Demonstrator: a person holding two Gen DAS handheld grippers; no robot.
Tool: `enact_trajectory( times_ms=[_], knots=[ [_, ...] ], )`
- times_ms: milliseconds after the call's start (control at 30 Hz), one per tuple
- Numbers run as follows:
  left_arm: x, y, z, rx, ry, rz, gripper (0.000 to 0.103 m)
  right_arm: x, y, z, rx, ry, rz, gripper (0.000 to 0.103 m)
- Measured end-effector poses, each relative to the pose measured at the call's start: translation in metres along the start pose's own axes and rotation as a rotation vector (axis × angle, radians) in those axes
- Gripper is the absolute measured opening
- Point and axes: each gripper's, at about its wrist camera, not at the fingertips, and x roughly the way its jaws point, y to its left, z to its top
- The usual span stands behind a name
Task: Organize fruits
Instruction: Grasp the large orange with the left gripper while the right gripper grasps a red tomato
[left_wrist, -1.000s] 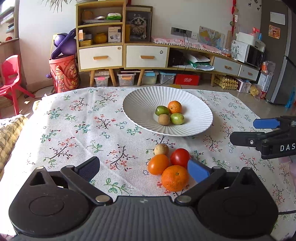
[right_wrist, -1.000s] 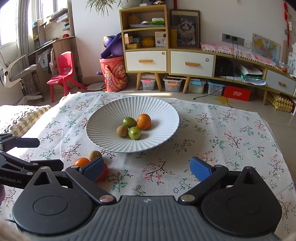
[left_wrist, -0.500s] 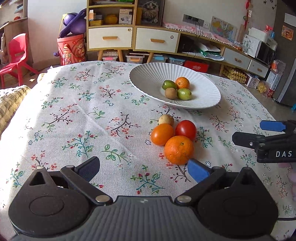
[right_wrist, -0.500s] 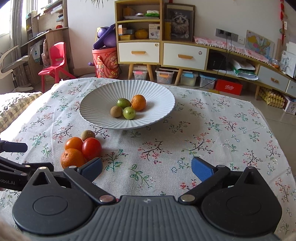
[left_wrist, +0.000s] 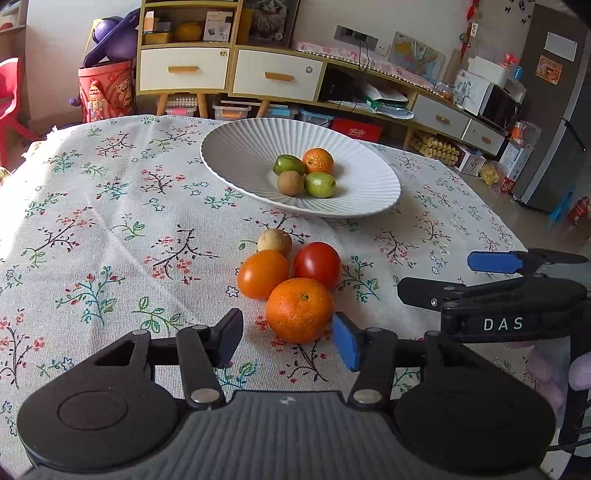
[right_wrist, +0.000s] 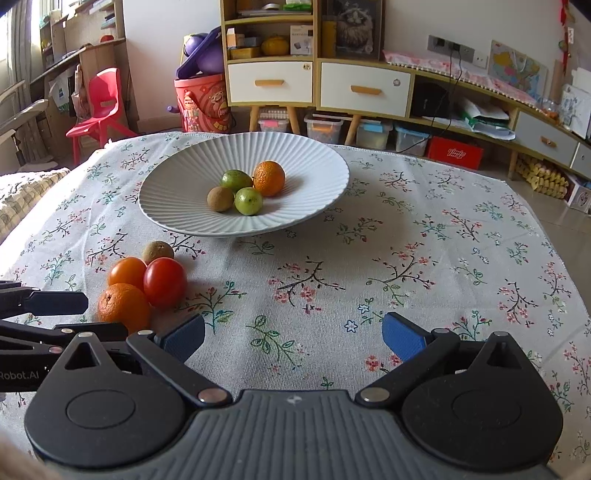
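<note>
Resting on the floral worktop (left_wrist: 110, 229), a large orange (left_wrist: 299, 310) lies nearest the left gripper (left_wrist: 288, 341), whose jaws stand open on either side of it, the blue pad just beside its skin (contact cannot be told). Behind it cluster an orange tomato (left_wrist: 262, 273), a red tomato (left_wrist: 318, 264) and a small brown fruit (left_wrist: 274, 242). The white ribbed plate (right_wrist: 177, 184) beyond carries four fruits. The right gripper (right_wrist: 293, 338) hovers wide open, holding nothing.
</note>
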Motion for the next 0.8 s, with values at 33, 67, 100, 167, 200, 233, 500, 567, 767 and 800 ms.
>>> enact_trajectory(
  times_ms=[33, 67, 100, 167, 200, 233, 500, 567, 767, 800],
  knots=[
    [0.0, 0.0, 0.0, 0.001, -0.002, -0.009, 0.033, 0.0, 0.001, 0.001, -0.003, 0.001, 0.002, 0.102],
    [0.001, -0.001, 0.001, 0.004, -0.004, -0.021, 0.029, 0.001, 0.001, 0.001, -0.005, 0.002, 0.004, 0.102],
    [0.001, -0.001, 0.001, 0.01, -0.005, -0.028, 0.027, 0.0, 0.002, 0.001, -0.007, 0.002, 0.005, 0.102],
    [0.001, -0.002, 0.001, 0.024, -0.011, -0.032, 0.026, 0.001, 0.004, 0.002, -0.012, 0.004, 0.009, 0.102],
    [0.0, -0.002, 0.001, 0.026, -0.008, -0.031, 0.026, 0.002, 0.005, 0.003, -0.014, 0.005, 0.012, 0.102],
    [-0.001, -0.002, 0.002, 0.026, -0.005, -0.027, 0.026, 0.002, 0.006, 0.003, -0.014, 0.006, 0.009, 0.102],
    [-0.013, 0.011, 0.001, 0.013, 0.032, 0.027, 0.025, 0.007, 0.019, 0.007, -0.038, 0.017, 0.032, 0.102],
    [-0.015, 0.016, 0.001, 0.01, 0.032, 0.042, 0.025, 0.009, 0.024, 0.008, -0.049, 0.017, 0.042, 0.102],
    [-0.021, 0.026, 0.001, 0.012, 0.031, 0.092, 0.025, 0.015, 0.039, 0.012, -0.093, 0.019, 0.079, 0.097],
    [-0.021, 0.028, 0.001, 0.008, 0.031, 0.094, 0.025, 0.016, 0.042, 0.013, -0.101, 0.018, 0.085, 0.094]
  ],
)
